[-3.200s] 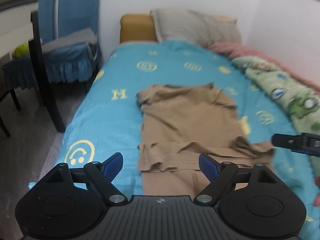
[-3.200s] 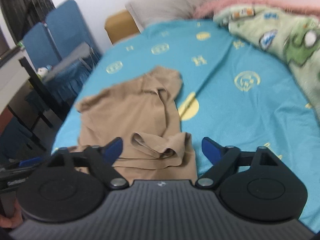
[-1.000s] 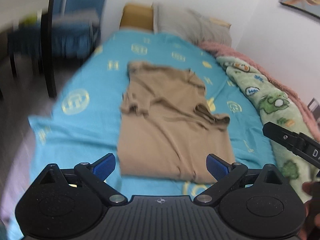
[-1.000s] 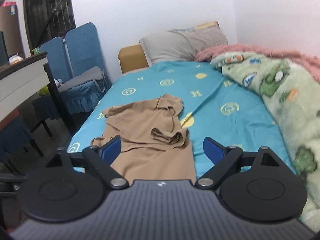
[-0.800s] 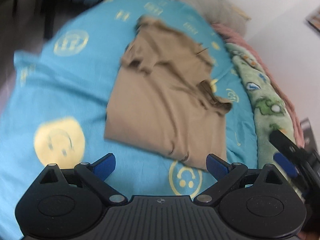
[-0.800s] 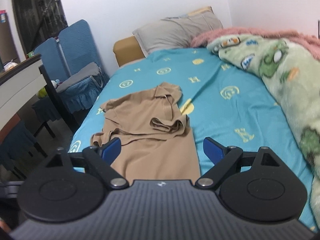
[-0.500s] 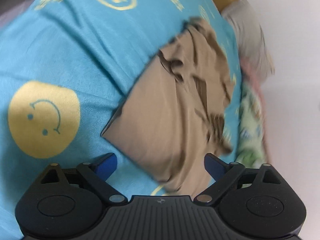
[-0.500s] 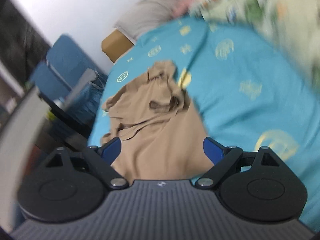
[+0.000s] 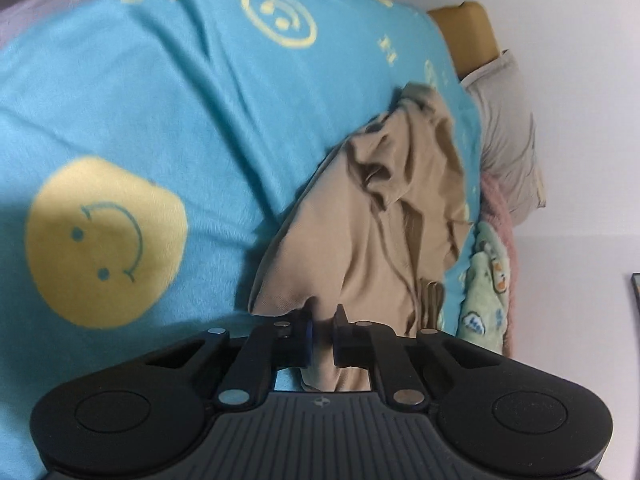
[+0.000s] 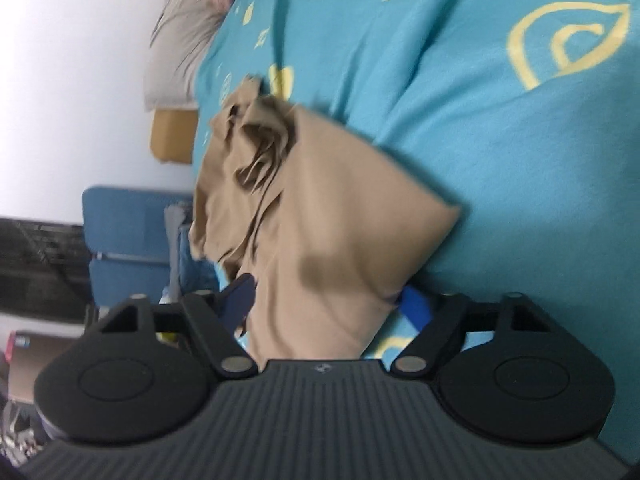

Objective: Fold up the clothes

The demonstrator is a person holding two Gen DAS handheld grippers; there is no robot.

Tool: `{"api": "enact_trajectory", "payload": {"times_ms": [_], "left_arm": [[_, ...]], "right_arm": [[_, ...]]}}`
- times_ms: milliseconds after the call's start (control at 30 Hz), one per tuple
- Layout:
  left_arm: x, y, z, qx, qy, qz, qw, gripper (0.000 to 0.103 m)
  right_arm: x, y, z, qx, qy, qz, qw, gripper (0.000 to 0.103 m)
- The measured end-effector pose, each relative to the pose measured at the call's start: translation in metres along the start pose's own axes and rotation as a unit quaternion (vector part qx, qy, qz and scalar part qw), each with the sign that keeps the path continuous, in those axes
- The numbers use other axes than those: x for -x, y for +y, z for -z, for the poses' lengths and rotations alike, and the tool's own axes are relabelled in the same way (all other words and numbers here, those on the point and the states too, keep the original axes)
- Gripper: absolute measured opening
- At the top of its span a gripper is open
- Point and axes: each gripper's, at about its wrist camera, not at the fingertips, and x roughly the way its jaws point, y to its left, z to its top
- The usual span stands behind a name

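A tan shirt (image 9: 384, 224) lies on the turquoise bed sheet (image 9: 132, 92), its sleeves bunched at the far end. My left gripper (image 9: 322, 338) is shut on the shirt's near hem at the left corner. In the right wrist view the same shirt (image 10: 320, 232) fills the centre. My right gripper (image 10: 328, 304) is open, its blue-padded fingers (image 10: 414, 306) astride the near hem at the right corner. Both views are rolled sideways.
A grey pillow (image 9: 508, 148) and a mustard headboard (image 9: 468, 36) lie at the bed's far end. A green and pink blanket (image 9: 488, 280) runs along the wall side. Blue chairs (image 10: 128, 232) and a dark desk stand beside the bed.
Both grippers have dropped down to the shirt's near hem and rolled sideways. The left gripper has shut on the hem; the right stays open with cloth between its fingers.
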Motion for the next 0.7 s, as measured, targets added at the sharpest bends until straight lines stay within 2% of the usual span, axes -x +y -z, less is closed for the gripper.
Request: {"api": "enact_trajectory", "payload": {"times_ms": [100, 200, 233, 333, 367, 400, 433, 533, 600, 633, 700], "left_arm": [[0.013, -0.003, -0.004, 0.004, -0.013, 0.001, 0.9999, 0.009], [0.012, 0.002, -0.008, 0.013, -0.008, -0.005, 0.9999, 0.012], [0.009, 0.004, -0.009, 0.016, -0.004, -0.006, 0.9998, 0.014], [0.002, 0.008, -0.012, 0.029, 0.004, 0.0, 0.9996, 0.037], [-0.001, 0.01, -0.012, 0.034, 0.007, 0.007, 0.9994, 0.049], [-0.004, 0.01, -0.013, 0.035, 0.01, 0.013, 0.9992, 0.061], [-0.007, 0.007, -0.013, 0.026, 0.014, 0.015, 0.9994, 0.065], [-0.008, 0.004, -0.012, 0.016, 0.012, 0.013, 0.9997, 0.062], [-0.005, 0.004, -0.012, 0.022, 0.009, 0.008, 0.9997, 0.046], [-0.003, 0.004, -0.013, 0.024, 0.008, 0.012, 0.9996, 0.041], [0.002, 0.004, -0.015, 0.026, 0.007, 0.02, 0.9994, 0.021]], "right_arm": [[0.006, -0.004, -0.002, -0.009, -0.016, 0.001, 1.0, 0.069], [0.009, -0.006, -0.003, -0.007, -0.028, 0.005, 1.0, 0.068], [0.009, -0.005, -0.003, -0.004, -0.03, 0.008, 1.0, 0.063], [0.009, -0.005, -0.004, 0.006, -0.034, 0.023, 0.999, 0.05], [0.009, -0.005, -0.005, 0.009, -0.035, 0.027, 0.999, 0.046], [0.009, -0.005, -0.006, 0.015, -0.034, 0.032, 0.999, 0.038], [0.009, -0.004, -0.008, 0.023, -0.034, 0.038, 0.998, 0.028], [0.009, 0.001, -0.011, 0.052, -0.035, 0.05, 0.997, 0.018], [0.012, 0.009, -0.01, 0.079, -0.04, 0.048, 0.995, 0.014], [0.014, 0.014, -0.009, 0.097, -0.047, 0.041, 0.993, 0.013], [0.019, 0.025, -0.007, 0.132, -0.06, 0.025, 0.989, 0.013]]}}
